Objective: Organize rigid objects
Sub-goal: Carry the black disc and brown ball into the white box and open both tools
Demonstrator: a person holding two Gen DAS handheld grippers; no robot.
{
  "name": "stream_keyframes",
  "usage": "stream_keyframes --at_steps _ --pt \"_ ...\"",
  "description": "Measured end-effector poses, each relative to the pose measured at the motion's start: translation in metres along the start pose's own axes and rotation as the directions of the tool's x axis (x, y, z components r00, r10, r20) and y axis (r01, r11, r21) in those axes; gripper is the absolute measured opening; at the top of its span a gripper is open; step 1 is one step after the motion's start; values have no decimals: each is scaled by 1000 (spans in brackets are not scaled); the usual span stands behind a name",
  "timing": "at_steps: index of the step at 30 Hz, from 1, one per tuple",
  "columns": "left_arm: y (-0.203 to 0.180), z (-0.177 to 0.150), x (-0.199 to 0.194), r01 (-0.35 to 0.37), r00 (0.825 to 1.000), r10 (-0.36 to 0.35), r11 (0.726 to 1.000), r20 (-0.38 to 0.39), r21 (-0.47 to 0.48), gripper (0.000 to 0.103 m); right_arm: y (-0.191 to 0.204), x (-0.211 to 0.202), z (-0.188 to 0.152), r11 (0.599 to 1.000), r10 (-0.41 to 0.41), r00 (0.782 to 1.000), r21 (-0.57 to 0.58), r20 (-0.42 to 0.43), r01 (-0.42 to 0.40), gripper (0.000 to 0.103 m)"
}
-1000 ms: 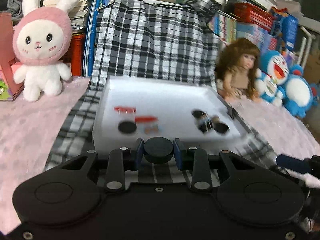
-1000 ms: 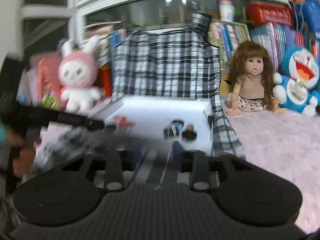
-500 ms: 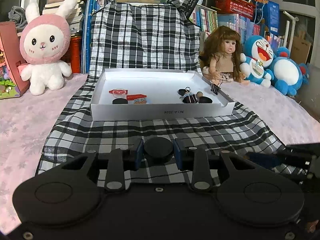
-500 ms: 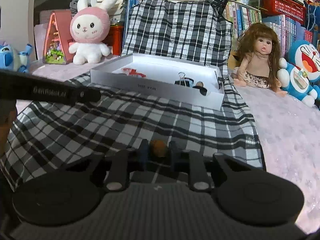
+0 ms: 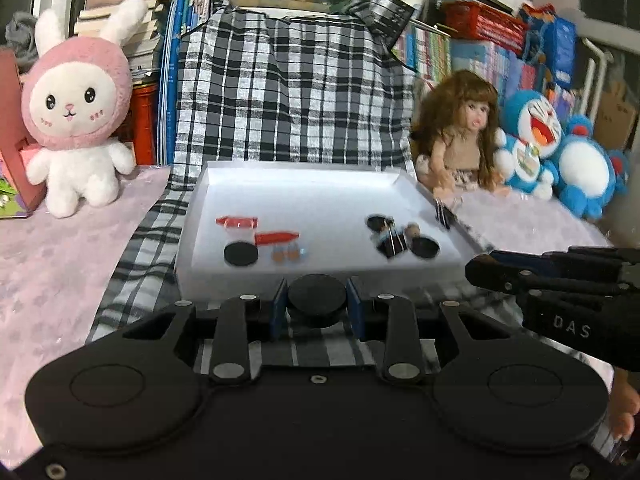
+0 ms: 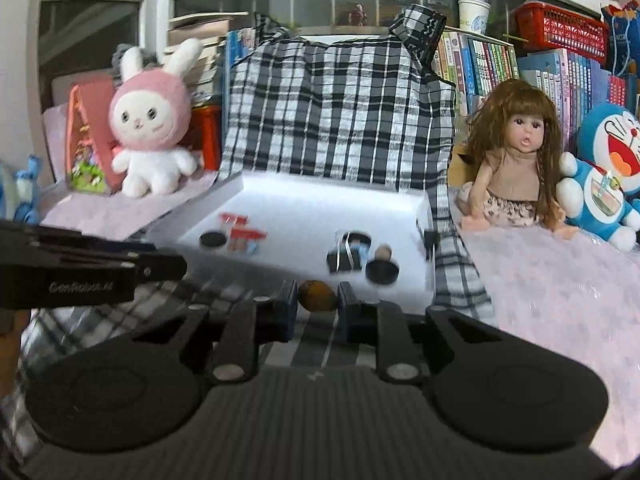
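White tray (image 5: 188, 240) on checked cloth (image 5: 288, 92), bookshelves (image 6: 492, 60) behind.

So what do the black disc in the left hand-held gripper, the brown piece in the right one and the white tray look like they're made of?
Black disc: matte black, no glare, likely plastic or rubber; can't tell which.
Brown piece: rounded, mottled brown with a dull sheen, possibly wood or stone; blurred.
White tray: thin, flat, folded-looking walls and a matte surface, probably cardboard.

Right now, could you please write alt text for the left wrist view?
The left gripper holds a black disc just before a white tray of small items on a checked cloth. Stuffed toys and a doll sit behind.
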State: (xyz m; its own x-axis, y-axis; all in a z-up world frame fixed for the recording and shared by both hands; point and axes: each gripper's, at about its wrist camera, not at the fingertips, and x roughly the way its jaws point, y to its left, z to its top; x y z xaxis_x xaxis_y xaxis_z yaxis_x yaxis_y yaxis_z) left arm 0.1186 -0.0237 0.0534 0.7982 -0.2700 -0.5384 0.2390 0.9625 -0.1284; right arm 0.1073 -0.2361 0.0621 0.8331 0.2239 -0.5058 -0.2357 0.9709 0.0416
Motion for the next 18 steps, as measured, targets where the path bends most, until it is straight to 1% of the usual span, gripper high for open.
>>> stream_keyframes --at_steps 2,6,9,12,16,18 --pt "6 15 13 9 1000 -10 1000 -14 -17 31 -8 13 15 1000 0 1000 30 -11 0 26" --pt "15 40 38 -17 999 16 999 -31 -38 31 -24 41 39 996 -7 999 84 -49 11 26" --pt "24 55 57 -13 999 9 997 -52 -76 31 -37 61 52 990 0 996 142 -84 12 26" --pt "32 65 77 -9 996 -1 994 -86 -113 31 -46 78 62 985 -5 993 172 -116 25 26" --pt "37 74 103 -21 991 5 993 -133 -117 31 -55 101 71 977 -13 986 208 -164 47 26" --pt "39 76 113 -33 990 16 992 -143 -118 31 -57 111 74 974 -16 983 220 -181 56 26"
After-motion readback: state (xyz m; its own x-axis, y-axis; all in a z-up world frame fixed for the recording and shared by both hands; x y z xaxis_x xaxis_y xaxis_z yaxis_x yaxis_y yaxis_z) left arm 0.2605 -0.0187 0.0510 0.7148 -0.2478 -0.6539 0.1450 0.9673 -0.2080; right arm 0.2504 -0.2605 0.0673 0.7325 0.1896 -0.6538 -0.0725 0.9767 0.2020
